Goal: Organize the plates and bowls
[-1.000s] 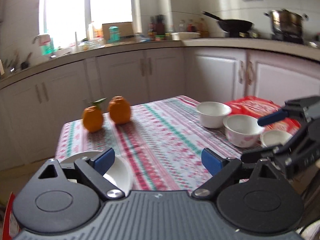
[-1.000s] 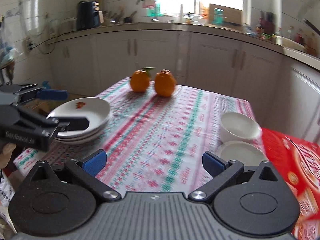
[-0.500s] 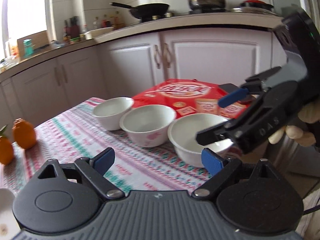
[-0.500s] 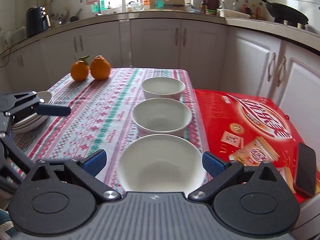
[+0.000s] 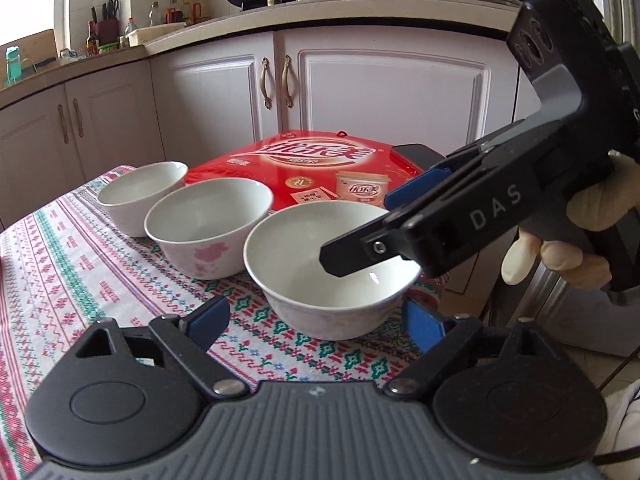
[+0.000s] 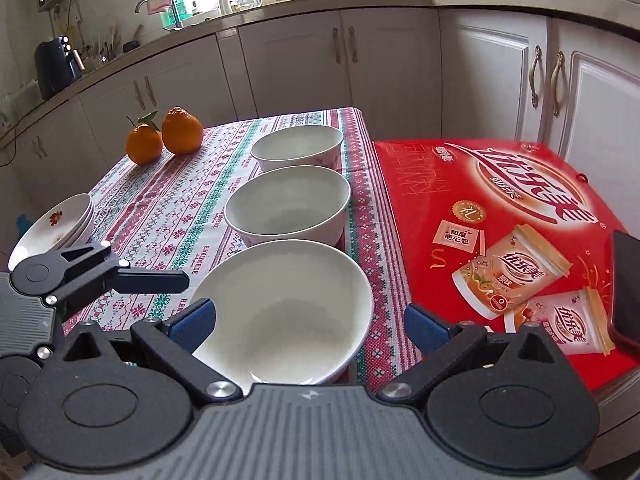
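Both tongs, left [image 5: 316, 322] & right [image 6: 306, 322], gape unclenched, jaws just narrowing around the nearest bowl [image 6: 280, 312] at the bench [image 6: 160, 216] edge, prob. to stack it w/ the others.

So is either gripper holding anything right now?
No. Both the left gripper and right gripper are open around the nearest bowl, not gripping it.

Three white bowls stood in a row: the nearest bowl [image 6: 280, 312] plain white, the middle bowl [image 5: 208, 232] white with pink blossoms on its side, the far bowl [image 5: 140, 200] white. The tablecloth [image 6: 168, 216] bore red and green cross-stitch bands on white. The box [image 6: 500, 220] was bright red with gold and white lettering. Two oranges [image 6: 164, 136] glowed orange, one with green leaves. The stacked plates [image 6: 56, 224] were white with a small red motif.
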Action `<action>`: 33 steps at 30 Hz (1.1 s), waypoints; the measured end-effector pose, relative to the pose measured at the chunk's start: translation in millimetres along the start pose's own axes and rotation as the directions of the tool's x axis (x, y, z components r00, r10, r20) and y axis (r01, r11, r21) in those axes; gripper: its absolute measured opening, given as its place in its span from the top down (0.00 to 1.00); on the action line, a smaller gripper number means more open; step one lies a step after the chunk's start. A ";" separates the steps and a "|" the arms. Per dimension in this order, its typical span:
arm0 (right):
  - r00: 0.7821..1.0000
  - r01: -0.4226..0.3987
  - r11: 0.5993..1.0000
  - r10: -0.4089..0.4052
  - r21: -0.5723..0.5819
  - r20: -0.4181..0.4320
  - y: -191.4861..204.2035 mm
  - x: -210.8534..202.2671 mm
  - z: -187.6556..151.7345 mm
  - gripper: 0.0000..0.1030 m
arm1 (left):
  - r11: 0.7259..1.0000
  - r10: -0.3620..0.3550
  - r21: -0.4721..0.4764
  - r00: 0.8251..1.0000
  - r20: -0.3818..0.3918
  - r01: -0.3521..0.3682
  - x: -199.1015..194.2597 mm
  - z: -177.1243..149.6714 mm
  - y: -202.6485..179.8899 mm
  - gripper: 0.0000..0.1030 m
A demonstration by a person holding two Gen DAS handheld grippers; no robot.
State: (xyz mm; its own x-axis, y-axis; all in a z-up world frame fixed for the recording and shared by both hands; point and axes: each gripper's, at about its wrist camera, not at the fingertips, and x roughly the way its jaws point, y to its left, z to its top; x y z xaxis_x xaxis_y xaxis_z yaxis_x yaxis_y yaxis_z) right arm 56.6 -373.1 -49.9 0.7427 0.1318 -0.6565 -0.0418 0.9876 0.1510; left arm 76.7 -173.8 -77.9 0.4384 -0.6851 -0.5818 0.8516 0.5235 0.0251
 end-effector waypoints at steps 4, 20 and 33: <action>1.000 -0.014 1.000 0.014 -0.015 -0.004 -0.6 5.0 3.2 0.07 | 1.000 -0.010 -0.007 1.000 -0.002 0.010 4.7 0.4 -2.0 0.16; 0.993 -0.107 0.994 0.108 0.029 -0.051 -15.4 22.6 13.4 0.27 | 1.000 -0.026 0.005 1.000 0.004 0.026 8.6 3.3 -5.9 0.22; 0.993 -0.107 0.994 0.108 0.023 -0.057 -5.6 17.0 16.6 0.27 | 1.000 -0.022 0.000 1.000 -0.004 0.022 -1.3 5.9 -4.0 0.22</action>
State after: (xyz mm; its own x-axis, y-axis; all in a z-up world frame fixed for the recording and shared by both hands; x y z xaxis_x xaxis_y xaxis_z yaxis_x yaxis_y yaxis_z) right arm 80.6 -377.8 -49.6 0.6947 0.2423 -0.6773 -0.1054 0.9657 0.2374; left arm 74.4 -178.0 -72.5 0.4185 -0.6944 -0.5854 0.8610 0.5085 0.0123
